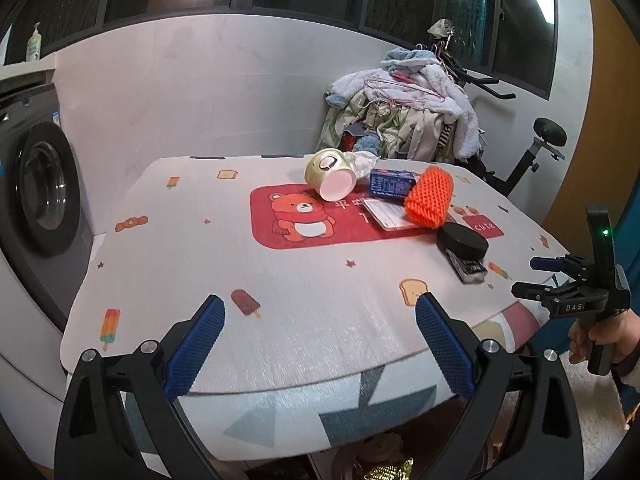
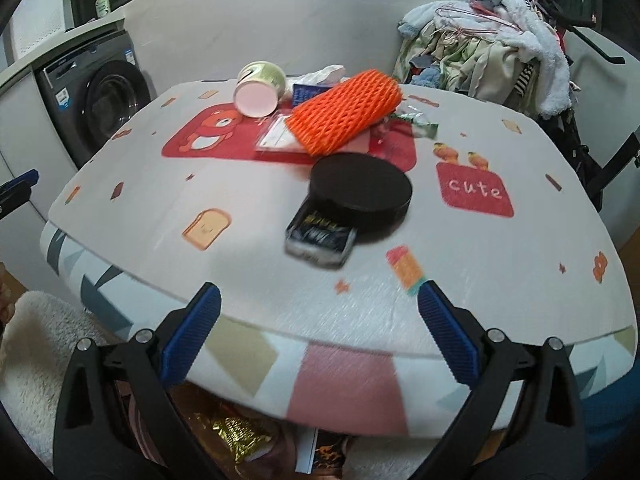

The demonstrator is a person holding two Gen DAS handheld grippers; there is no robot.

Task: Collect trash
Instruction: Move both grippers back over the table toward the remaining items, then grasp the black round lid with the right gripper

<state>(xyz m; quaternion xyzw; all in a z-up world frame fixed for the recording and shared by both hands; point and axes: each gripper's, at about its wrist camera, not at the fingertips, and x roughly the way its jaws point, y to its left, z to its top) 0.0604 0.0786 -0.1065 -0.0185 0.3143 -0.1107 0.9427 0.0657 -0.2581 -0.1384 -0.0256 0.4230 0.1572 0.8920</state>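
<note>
Litter (image 2: 347, 113) well inside table edge (image 2: 280, 334)

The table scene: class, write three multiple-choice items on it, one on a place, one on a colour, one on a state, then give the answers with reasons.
1. Where does the round black lid lie?
A. partly on the small dark packet
B. inside the cup
C. on the washer

2. What colour is the foam net?
A. green
B. orange
C. white

3. How is the cup standing?
A. upright
B. upside down
C. tipped on its side

Answers: 1 A, the lid overlaps the packet's far end on the table. 2 B, the net is bright orange in both views. 3 C, its round pink end faces the cameras and its side rests on the table.
</note>
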